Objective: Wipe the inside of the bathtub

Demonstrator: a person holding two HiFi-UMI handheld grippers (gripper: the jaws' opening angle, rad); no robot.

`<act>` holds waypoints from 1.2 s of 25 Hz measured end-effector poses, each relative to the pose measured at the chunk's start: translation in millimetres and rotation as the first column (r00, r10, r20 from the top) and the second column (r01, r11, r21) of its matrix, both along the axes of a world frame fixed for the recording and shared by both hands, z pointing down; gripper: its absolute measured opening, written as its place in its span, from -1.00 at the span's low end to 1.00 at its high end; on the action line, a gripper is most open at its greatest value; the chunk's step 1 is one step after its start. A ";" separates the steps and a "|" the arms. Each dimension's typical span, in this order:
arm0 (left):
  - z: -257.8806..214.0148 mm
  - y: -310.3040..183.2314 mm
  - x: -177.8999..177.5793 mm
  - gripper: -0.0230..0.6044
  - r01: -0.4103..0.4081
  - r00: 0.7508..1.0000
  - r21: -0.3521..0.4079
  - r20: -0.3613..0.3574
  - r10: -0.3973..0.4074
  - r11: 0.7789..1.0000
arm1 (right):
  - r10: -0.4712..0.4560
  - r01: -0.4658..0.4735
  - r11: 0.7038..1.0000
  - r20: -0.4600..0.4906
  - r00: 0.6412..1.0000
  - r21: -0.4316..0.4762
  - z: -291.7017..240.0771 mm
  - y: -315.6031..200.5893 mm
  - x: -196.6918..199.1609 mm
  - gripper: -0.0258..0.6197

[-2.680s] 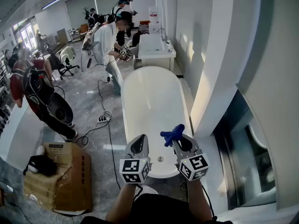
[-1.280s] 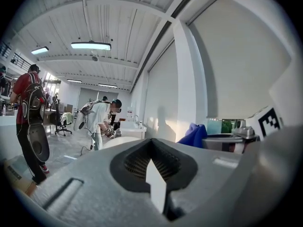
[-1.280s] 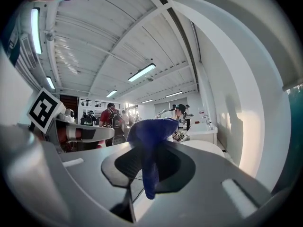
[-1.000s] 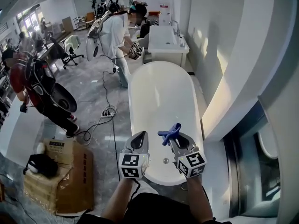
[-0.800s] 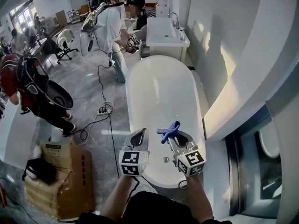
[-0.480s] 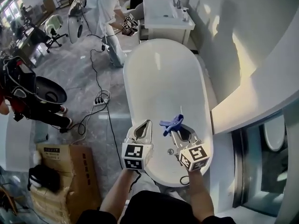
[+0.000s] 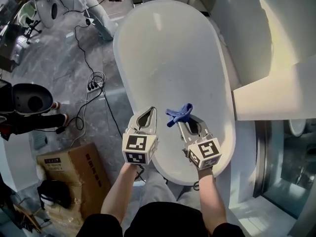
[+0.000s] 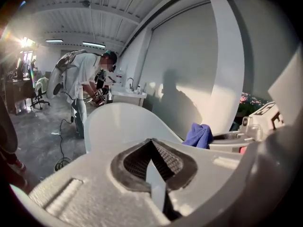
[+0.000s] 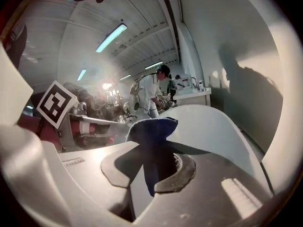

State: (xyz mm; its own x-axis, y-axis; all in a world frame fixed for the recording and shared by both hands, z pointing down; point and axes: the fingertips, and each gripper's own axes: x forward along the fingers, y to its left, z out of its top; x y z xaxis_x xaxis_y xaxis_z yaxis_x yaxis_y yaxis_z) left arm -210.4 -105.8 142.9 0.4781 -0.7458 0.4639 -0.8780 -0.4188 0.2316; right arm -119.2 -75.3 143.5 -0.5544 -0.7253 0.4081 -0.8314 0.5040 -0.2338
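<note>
Head view: both claws held out over near end of bathtub (image 7: 173,53), above basin; contact with enamel not evident. Right claw (image 7: 183,124) carries blue cloth (image 7: 179,113), wad poking forward past tips, probably so fabric meets tub first. Left claw (image 7: 149,113) alongside, apparently idle.

Left gripper view: jaws pressed together, nothing between; cloth off to right.

Right gripper view: jaws clamped on cloth's lower fold, bunch puffing above tips; tub interior straight ahead, wiping not yet begun by my reading.

Cardboard box (image 7: 74,174) and power strip (image 7: 92,86) lie on floor (image 7: 59,63) (grey).
</note>
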 end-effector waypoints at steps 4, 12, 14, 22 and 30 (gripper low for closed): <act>57.6 -2.9 18.0 -0.92 0.025 0.999 -0.059 0.025 -0.024 0.998 | -0.003 0.005 0.999 0.029 1.000 -0.051 51.8 -5.1 18.3 -0.73; 177.0 23.1 43.1 -0.92 0.100 0.995 -0.171 0.044 -0.094 0.980 | -0.059 0.064 0.987 0.035 0.998 -0.146 169.4 9.0 38.0 -0.73; 208.5 29.3 51.6 -0.92 0.101 0.994 -0.210 0.051 -0.093 0.972 | -0.061 0.067 0.981 0.035 0.997 -0.180 199.2 16.1 42.8 -0.73; 308.7 23.6 66.9 -0.92 0.070 0.997 -0.321 0.047 -0.058 0.945 | 0.008 0.002 0.962 0.035 0.999 -0.274 296.4 24.4 51.8 -0.73; 391.6 2.9 58.6 -0.92 0.027 0.996 -0.393 0.093 0.011 0.919 | 0.060 -0.038 0.941 0.054 0.997 -0.337 388.1 23.0 39.3 -0.73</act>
State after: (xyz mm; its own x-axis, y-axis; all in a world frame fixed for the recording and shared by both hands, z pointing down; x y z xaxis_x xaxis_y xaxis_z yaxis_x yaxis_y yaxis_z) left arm -151.8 -102.9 534.5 0.4145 -0.4973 0.7622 -0.9061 -0.3034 0.2948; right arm -79.9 -52.4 531.7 -0.5538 -0.5792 0.5982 -0.8315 0.3459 -0.4348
